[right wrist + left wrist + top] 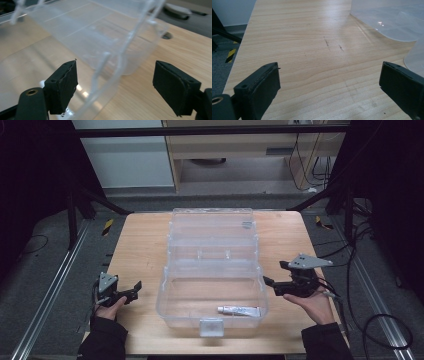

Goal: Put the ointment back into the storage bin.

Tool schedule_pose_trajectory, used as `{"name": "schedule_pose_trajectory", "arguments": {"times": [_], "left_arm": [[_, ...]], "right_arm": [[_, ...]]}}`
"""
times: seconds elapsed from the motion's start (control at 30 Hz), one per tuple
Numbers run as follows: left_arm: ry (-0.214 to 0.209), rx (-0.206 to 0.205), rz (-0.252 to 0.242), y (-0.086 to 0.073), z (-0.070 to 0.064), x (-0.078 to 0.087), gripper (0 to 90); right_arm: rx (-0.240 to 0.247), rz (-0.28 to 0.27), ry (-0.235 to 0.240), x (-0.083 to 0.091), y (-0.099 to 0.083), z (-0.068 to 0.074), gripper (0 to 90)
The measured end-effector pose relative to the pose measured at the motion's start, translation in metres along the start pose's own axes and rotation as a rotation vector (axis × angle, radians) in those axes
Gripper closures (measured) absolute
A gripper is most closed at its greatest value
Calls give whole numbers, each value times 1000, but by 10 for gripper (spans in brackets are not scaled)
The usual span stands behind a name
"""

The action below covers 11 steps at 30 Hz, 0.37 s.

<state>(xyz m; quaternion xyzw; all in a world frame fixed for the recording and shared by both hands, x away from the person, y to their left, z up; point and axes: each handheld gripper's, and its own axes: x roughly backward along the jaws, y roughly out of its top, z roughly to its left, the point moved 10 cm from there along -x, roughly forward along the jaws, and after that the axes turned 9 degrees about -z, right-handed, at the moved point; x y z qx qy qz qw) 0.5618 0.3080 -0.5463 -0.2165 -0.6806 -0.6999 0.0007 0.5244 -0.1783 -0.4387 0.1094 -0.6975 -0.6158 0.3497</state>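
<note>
A clear plastic box (165,295) stands open in the middle of the wooden table (140,245), its lid (212,227) folded back toward the far side. A small white tube (239,310) lies inside the box near its front right corner. My left gripper (131,290) rests at the table's left, open, with bare wood between its jaws (329,75). My right gripper (272,282) is open just to the right of the box. In the right gripper view the box's rim (110,75) runs between the two jaws, close to the left one.
Black frame legs stand at both far corners of the table. Cables lie on the floor to the right (380,320). A yellow-black marker (107,226) is on the floor at the left. Bare wood lies left and right of the box.
</note>
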Motion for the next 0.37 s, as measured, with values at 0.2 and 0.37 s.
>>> {"name": "schedule_pose_trajectory", "arguments": {"times": [0.2,0.37], "left_arm": [[-2,2,-3,0,0,0,27],[-2,5,-3,0,0,0,27]], "right_arm": [[-81,13,-101,2,-19,-31,180],[-114,15,-195,5,-38,-56,180]]}}
